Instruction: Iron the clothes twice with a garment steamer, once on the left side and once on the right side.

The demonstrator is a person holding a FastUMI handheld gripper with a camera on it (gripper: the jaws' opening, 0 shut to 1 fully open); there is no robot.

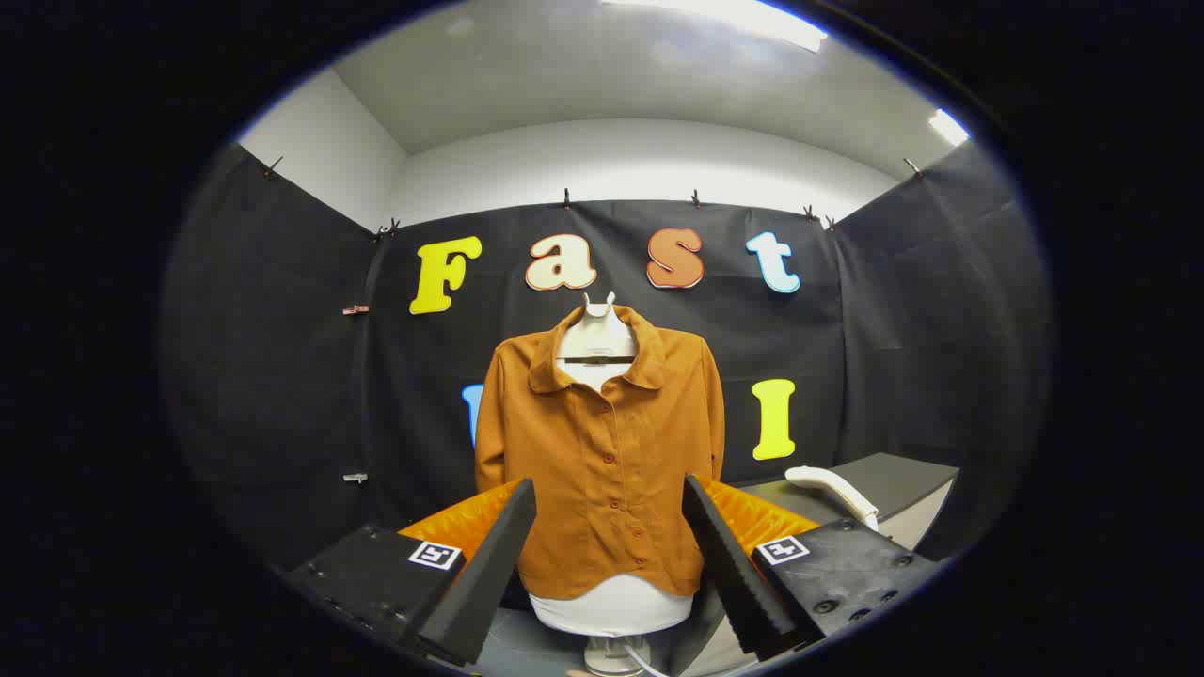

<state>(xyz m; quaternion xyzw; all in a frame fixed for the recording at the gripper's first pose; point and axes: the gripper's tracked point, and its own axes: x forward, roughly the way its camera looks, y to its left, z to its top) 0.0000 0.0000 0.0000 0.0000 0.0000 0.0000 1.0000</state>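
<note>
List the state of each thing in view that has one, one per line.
hand-held gripper: open, fingers spread, holding nothing
shirt: hanging on the mannequin, buttoned up, beyond the fingers
mannequin: upright on its stand, dressed in the shirt
garment steamer: lying on the table, not picked up
table: to the right of the shirt, carrying the garment steamer

Dark grey table (903,480), lower right of frame, beyond the right finger. White garment steamer (832,491) lies directly on its top, handle angled toward the near edge. Gripper (609,564) fingers spread wide, holding nothing. Lower centre: white mannequin stand (611,616) carries the orange shirt (602,461).
</note>
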